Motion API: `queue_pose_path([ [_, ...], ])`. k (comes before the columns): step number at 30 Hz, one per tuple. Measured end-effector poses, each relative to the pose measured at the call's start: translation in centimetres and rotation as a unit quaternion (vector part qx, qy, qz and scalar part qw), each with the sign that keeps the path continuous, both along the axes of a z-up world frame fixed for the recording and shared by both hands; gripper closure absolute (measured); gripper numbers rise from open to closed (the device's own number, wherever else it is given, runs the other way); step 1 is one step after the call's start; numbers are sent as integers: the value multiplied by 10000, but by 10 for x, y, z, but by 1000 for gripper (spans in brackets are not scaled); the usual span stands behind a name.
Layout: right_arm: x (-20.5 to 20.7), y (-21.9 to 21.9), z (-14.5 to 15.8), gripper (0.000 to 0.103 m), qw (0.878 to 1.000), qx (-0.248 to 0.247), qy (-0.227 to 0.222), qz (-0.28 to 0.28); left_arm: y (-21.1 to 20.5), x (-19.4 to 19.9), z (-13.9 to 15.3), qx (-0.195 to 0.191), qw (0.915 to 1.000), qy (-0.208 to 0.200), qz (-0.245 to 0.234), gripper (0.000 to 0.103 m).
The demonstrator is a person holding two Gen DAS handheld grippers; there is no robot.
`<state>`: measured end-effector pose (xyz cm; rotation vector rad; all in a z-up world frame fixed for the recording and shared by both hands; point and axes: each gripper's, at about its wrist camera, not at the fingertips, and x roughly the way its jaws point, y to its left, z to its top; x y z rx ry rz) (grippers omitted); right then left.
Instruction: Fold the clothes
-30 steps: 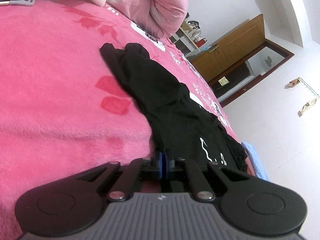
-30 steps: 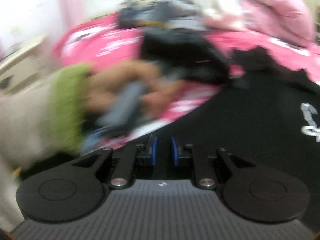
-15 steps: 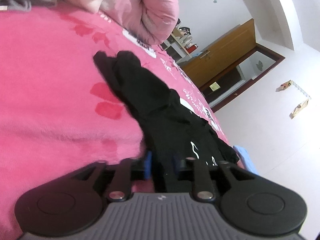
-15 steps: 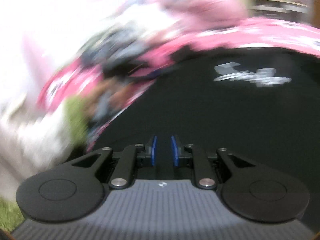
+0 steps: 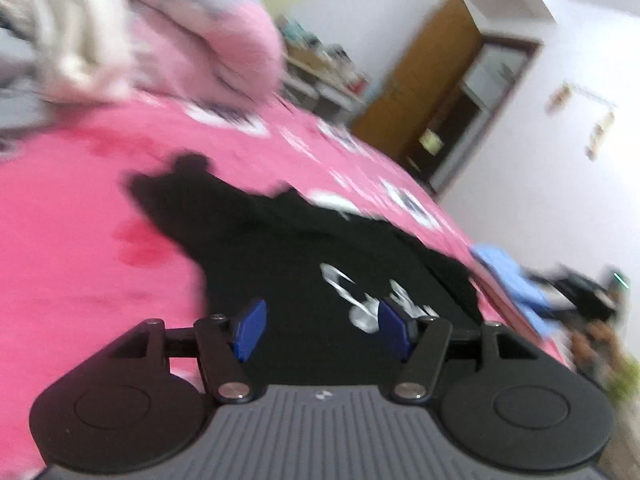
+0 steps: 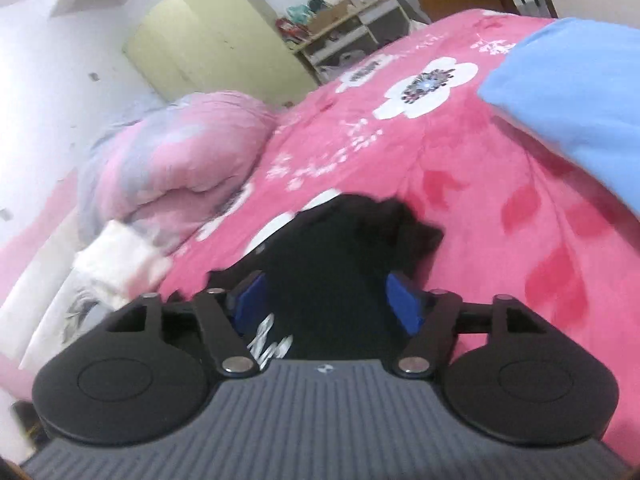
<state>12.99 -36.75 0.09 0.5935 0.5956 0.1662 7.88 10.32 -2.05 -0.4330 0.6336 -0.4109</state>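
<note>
Black cloth is what we have under both grippers: a black garment (image 5: pixel 280 240) with a white print (image 5: pixel 360 300) lies spread on the pink floral bedspread (image 5: pixel 72 248), one narrow end reaching away toward the pillows. In the right wrist view the same black garment (image 6: pixel 344 248) runs from beneath our gripper out to a bunched tip on the bedspread (image 6: pixel 500 184).

Our left gripper (image 5: pixel 320 326) has its blue fingers (image 5: pixel 250 330) apart and opening, with the cloth showing below the gap but not pinched by either pad. Our right gripper (image 6: pixel 332 306) is likewise opening, its fingers (image 6: pixel 404 306) wide, the garment lying between and beneath them, unclamped.

Farther out we see a rolled pink-and-grey quilt (image 6: pixel 172 168) at the head of the bed, a white cloth (image 6: pixel 116 256) just beside it, and a light blue cloth (image 6: pixel 572 104) on the bedspread, well apart from the garment. Beyond stand a shelf unit (image 6: pixel 344 28) and a wooden door (image 5: pixel 424 80).
</note>
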Motion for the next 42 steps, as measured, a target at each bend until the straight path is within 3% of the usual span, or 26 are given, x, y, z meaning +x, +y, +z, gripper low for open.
queue_pose_path([
  [5, 87, -2, -34, 27, 9987, -363, 362, -17, -57, 11, -18, 364, 9979, 155, -520, 41],
  [7, 107, -1, -48, 33, 9983, -346, 449, 128, -68, 13, -32, 569, 9967, 231, -535, 41],
  [8, 113, 2, -53, 42, 9977, -412, 474, 256, -69, 13, -39, 643, 9963, 248, -521, 43],
  [10, 123, 9, -62, 92, 9959, -556, 514, 497, -70, 11, -50, 757, 9956, 226, -507, 47],
  [12, 116, 10, -60, 94, 9959, -779, 230, 397, -66, 8, -52, 758, 9957, 96, -516, 47],
  [16, 97, -10, -47, 94, 9952, -834, -504, -106, -62, 10, -55, 575, 9970, 97, -503, 47],
  [21, 107, -24, -70, 92, 9941, -851, -417, -527, -61, 15, -57, 567, 9971, 67, -511, 47],
  [24, 114, -39, -90, 65, 9954, -533, -188, -773, -61, 15, -57, 626, 9966, 47, -525, 47],
  [27, 108, -57, -96, 58, 9952, 80, -188, -954, -61, 15, -57, 635, 9966, 40, -529, 46],
  [31, 85, -61, -69, 57, 9928, -25, -411, -1128, -62, 15, -56, 648, 9965, 26, -532, 46],
  [34, 64, -53, -44, 57, 9979, 51, -432, -484, -61, 15, -57, 607, 9968, 15, -529, 46],
  [37, 43, -26, -32, 57, 9981, -64, -48, 603, -57, 16, -58, 477, 9975, 35, -522, 46],
  [39, 27, -3, -37, 57, 9933, -365, 146, 1084, -54, 18, -58, 361, 9981, 79, -499, 46],
  [42, 21, 11, -68, 58, 9869, -833, 886, 1060, -51, 19, -52, 287, 9986, 166, -409, 46],
])
